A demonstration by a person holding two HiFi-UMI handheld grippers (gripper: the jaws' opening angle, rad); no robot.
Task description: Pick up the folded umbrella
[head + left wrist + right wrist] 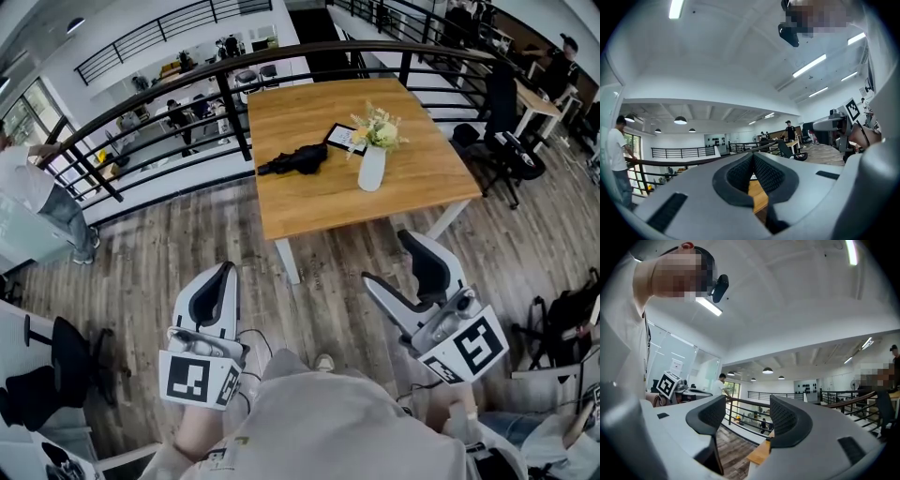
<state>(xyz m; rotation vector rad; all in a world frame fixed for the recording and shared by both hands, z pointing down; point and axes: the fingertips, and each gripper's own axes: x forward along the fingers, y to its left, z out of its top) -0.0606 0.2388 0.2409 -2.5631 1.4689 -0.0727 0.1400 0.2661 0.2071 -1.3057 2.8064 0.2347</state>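
Beside the folded umbrella (295, 159), flowers (380, 129) partly hide a card (340, 138)

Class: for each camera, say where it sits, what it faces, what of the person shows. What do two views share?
Head view: on the head, down at table and folded umbrella; left gripper, right gripper, chest show.
Left gripper view: on that gripper, facing level toward the table; shut jaws show.
Right gripper view: likewise, toward the railing; open jaws show.
Shared: both gripper views catch the table.

Wooden table (323, 202), folded black umbrella (295, 159) lying on it, white vase of flowers (372, 169) beside, dark-framed card (343, 139) behind.
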